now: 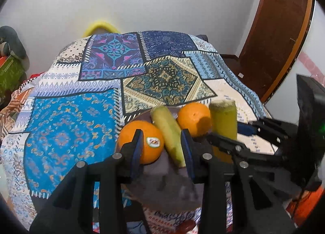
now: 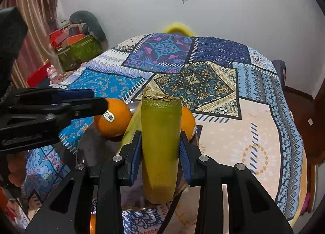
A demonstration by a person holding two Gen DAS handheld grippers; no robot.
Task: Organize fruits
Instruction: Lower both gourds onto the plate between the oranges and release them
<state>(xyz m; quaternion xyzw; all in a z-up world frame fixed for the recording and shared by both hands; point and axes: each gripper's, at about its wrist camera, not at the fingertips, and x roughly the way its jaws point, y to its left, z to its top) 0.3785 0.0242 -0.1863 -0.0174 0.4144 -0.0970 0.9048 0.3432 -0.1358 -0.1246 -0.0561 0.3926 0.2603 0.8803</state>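
A dark plate point(image 1: 162, 185) on the patterned cloth holds two oranges and two yellow-green corn cobs. In the left wrist view my left gripper point(image 1: 162, 148) is open over the plate, its fingers either side of a stickered orange point(image 1: 148, 142) and a lying cob point(image 1: 168, 132). The second orange point(image 1: 193, 118) lies behind. My right gripper point(image 2: 160, 152) is shut on the other cob point(image 2: 160, 142), held lengthwise over the plate point(image 2: 95, 148). The stickered orange point(image 2: 113, 120) and my left gripper point(image 2: 61, 108) show at left. The right gripper point(image 1: 233, 142) shows at right.
A patchwork cloth point(image 1: 81, 112) covers the table. A brown door point(image 1: 280, 30) stands at right. Boxes and a stuffed toy point(image 2: 81, 40) sit by the wall at left. A yellow chair back point(image 2: 178, 28) shows behind the table.
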